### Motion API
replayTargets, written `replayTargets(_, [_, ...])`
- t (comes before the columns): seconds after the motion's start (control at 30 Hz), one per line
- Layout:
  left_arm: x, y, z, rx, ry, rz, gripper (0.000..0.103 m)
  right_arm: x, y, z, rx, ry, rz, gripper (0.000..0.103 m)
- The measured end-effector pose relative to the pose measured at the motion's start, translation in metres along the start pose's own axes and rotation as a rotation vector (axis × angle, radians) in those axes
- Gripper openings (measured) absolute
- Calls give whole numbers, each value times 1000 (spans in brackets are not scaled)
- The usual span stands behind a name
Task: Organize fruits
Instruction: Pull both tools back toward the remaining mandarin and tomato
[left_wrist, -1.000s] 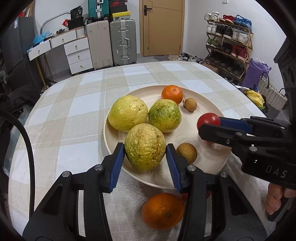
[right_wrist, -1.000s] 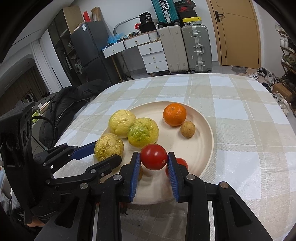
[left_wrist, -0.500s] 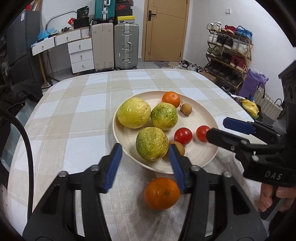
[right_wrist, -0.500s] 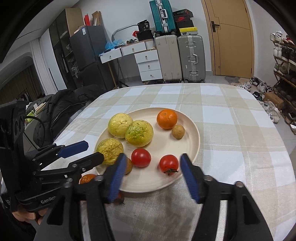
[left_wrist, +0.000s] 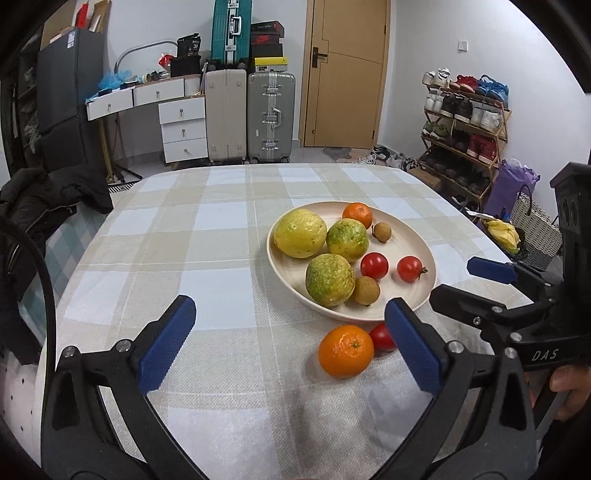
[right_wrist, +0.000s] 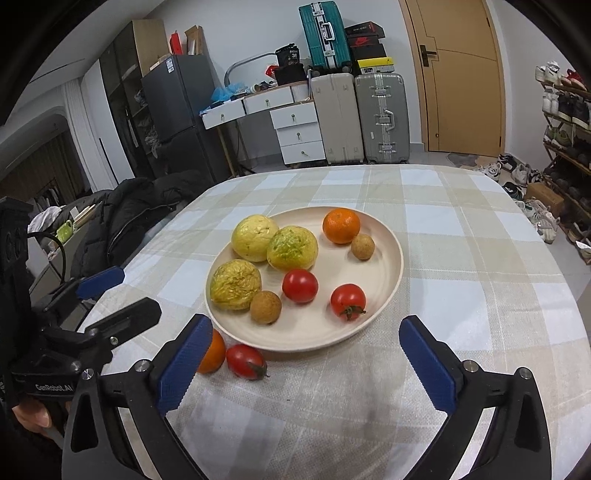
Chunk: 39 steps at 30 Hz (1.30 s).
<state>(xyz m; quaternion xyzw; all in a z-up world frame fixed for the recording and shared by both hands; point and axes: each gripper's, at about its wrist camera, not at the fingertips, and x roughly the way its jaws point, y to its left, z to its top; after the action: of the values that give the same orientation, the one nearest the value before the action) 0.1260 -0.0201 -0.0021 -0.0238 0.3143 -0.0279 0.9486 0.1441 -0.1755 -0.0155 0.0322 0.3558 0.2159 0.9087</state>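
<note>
Both my grippers, left (left_wrist: 291, 345) and right (right_wrist: 308, 360), gape empty; the plate (right_wrist: 391, 273) holds eight fruits, while an orange (left_wrist: 346, 350) and a tomato (right_wrist: 245, 362) wait outside.

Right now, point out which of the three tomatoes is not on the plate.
The oblong tomato lying on the tablecloth, just outside the plate rim, beside the loose orange. The two rounder tomatoes sit on the plate.
</note>
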Motion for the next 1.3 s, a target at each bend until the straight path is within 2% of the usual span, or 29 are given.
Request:
replayTargets(0.27, [-14, 0, -14, 5, -10, -4, 102, -3, 6, -13, -58, 18, 3, 103])
replayTargets(0.47, [-15, -5, -18, 35, -13, 8, 102, -1, 5, -14, -48, 35, 5, 103])
replayTargets(0.73, [-10, -6, -22, 38, 3, 5, 102, 13, 7, -19, -61, 105, -13, 103])
replayTargets(1.03, [-3, 3, -23, 6, 27, 0, 102, 20, 14, -21, -87, 142, -18, 103])
replayTargets(1.3, [1, 14, -22, -36, 47, 4, 102, 36, 19, -24, -106, 220, -47, 103])
